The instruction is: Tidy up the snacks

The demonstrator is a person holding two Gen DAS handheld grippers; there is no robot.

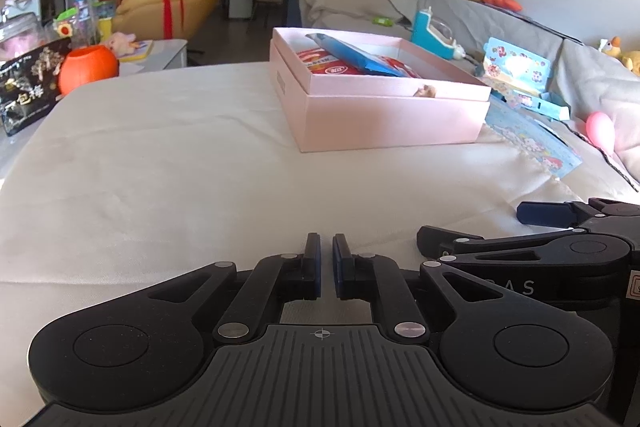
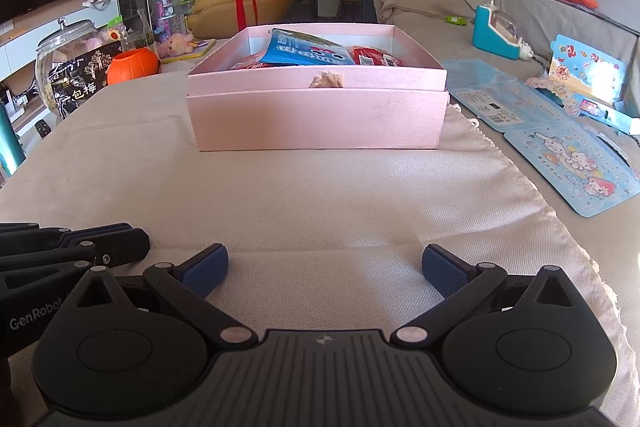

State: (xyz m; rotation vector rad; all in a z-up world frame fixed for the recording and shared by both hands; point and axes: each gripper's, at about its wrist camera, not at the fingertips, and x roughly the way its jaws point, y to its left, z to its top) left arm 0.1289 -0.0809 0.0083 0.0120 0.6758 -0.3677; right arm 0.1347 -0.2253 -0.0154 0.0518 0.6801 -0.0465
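already the snacks sit in the pink box, which stands on the cloth-covered surface well ahead of both grippers: a blue packet lies tilted on top of red packets, one end propped toward the far wall of the box. these look like thin foil or plastic pouches, so i judge them light, soft and crinkly, slick on the face and easy to crush if pinched across the middle; the better hold would be a sealed edge or a corner, where the film is doubled and flat. the box itself appears to be stiff card, a tray nested in a deeper base or lid, with a small torn patch on the near rim; it should slide on the cloth rather than lift cleanly from one wall. nothing loose lies on the cloth between box and grippers. the right gripper hangs low over the cloth with its jaws spread wide and holding nothing; the left gripper is just beside it, jaws drawn nearly together with only a thin gap and nothing between them. off the surface to the left stand a black snack bag, a glass jar and an orange pot; to the right, blue sticker cards lie on the sofa.
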